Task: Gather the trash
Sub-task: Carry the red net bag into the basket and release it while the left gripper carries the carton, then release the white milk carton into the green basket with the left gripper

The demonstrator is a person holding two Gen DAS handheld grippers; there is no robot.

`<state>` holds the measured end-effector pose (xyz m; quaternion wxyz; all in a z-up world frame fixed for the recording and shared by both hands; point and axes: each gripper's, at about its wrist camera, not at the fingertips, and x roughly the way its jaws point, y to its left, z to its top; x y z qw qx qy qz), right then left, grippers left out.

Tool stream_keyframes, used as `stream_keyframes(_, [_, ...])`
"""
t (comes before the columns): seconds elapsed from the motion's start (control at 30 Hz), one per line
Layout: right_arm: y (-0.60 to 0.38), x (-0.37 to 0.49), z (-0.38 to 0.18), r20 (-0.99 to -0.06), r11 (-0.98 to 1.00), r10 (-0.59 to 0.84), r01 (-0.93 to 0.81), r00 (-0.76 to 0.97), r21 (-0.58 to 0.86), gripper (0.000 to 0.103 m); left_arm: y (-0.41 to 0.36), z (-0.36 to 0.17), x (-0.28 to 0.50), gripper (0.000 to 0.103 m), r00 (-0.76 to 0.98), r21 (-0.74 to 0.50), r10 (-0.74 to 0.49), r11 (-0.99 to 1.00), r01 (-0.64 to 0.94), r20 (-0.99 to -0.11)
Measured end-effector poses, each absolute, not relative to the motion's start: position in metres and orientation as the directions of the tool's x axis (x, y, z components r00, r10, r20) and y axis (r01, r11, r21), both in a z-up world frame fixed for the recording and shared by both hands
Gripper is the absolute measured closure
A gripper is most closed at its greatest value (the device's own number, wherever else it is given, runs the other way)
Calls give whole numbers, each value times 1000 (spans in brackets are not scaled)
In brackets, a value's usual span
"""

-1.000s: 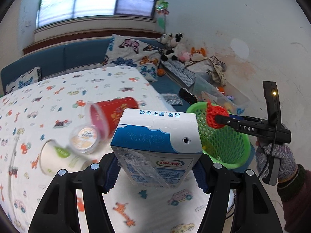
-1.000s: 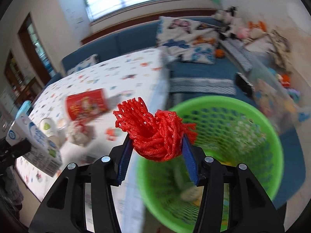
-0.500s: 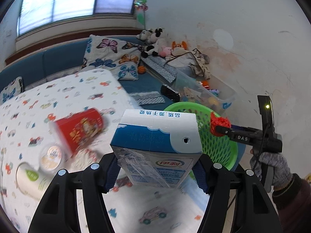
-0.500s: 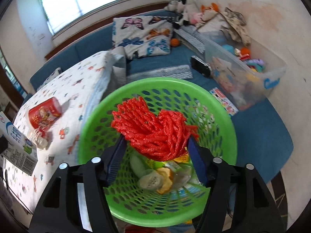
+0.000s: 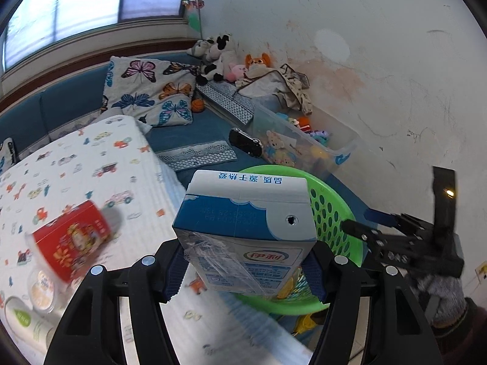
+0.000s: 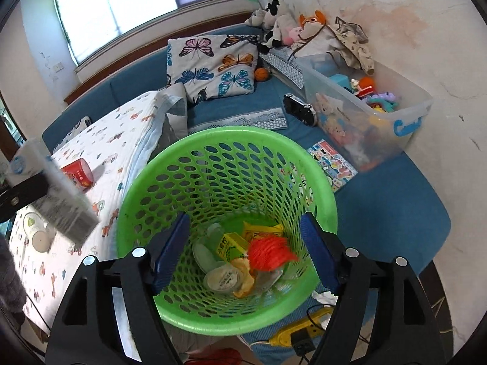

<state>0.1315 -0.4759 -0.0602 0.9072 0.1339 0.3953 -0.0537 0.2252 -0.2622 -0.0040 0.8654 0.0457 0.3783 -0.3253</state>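
Note:
My left gripper (image 5: 243, 269) is shut on a blue and white milk carton (image 5: 246, 231) and holds it above the table edge, beside the green basket (image 5: 331, 213). The carton also shows at the left of the right wrist view (image 6: 51, 191). My right gripper (image 6: 243, 243) is open and empty over the green basket (image 6: 158, 170). The red mesh net (image 6: 269, 254) lies inside the basket among other trash. The right gripper also shows in the left wrist view (image 5: 359, 228), over the basket's right rim.
A red cup (image 5: 71, 237) lies on the patterned table (image 5: 91, 158) with small white cups (image 5: 41, 287) nearby. A clear toy bin (image 6: 365, 100) and butterfly pillow (image 6: 213, 60) sit on the blue couch behind. A yellow power strip (image 6: 299, 331) lies below the basket.
My right gripper opened over the basket and the red mesh net dropped into it. My left gripper carried the milk carton closer to the basket.

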Motion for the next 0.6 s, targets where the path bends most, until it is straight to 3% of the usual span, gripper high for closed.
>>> stream_keyframes(0.47, [-470,108,-50,-704,960,22,181,709,212,27,-317,-40,246,39,414,-169,-505,764,623,-757])
stream_keyframes(0.6, [-471,105,-50,-705,960,19,184,709,212,27,-323,-45,248,33,402,-177,-509,759,627,-761])
